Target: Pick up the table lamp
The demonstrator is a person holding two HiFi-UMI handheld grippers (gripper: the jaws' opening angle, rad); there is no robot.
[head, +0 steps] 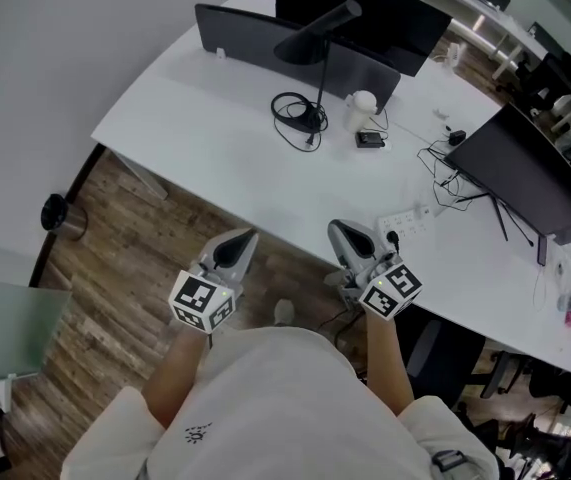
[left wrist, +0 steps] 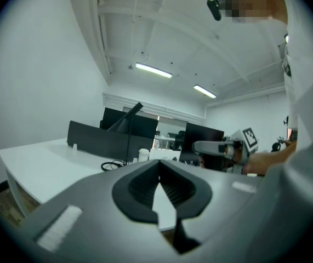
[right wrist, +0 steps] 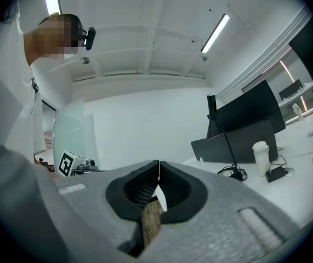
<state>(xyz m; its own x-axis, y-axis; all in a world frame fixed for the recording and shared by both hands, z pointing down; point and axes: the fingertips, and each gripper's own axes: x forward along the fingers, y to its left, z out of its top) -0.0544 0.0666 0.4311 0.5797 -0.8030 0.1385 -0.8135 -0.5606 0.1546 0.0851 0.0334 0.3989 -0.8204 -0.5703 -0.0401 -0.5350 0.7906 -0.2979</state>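
The black table lamp point(head: 318, 68) stands near the far side of the white desk point(head: 195, 148). It has a thin stem, an angled head, and a round base with a coiled cord around it. Both grippers hover at the near desk edge, well short of the lamp. My left gripper point(head: 240, 244) is shut with nothing in it, and so is my right gripper point(head: 344, 231). In the left gripper view the lamp point(left wrist: 127, 138) stands far ahead beyond the closed jaws point(left wrist: 159, 171). The right gripper view shows the lamp's stem point(right wrist: 225, 144) off to the right of its closed jaws point(right wrist: 159, 171).
A dark divider panel point(head: 255, 43) and a monitor point(head: 365, 8) stand behind the lamp. Beside its base are a white cup point(head: 362, 108) and a small black box point(head: 369, 139). Another monitor point(head: 525, 178), cables and a power strip point(head: 406, 223) lie right. A bin point(head: 62, 215) stands on the wooden floor.
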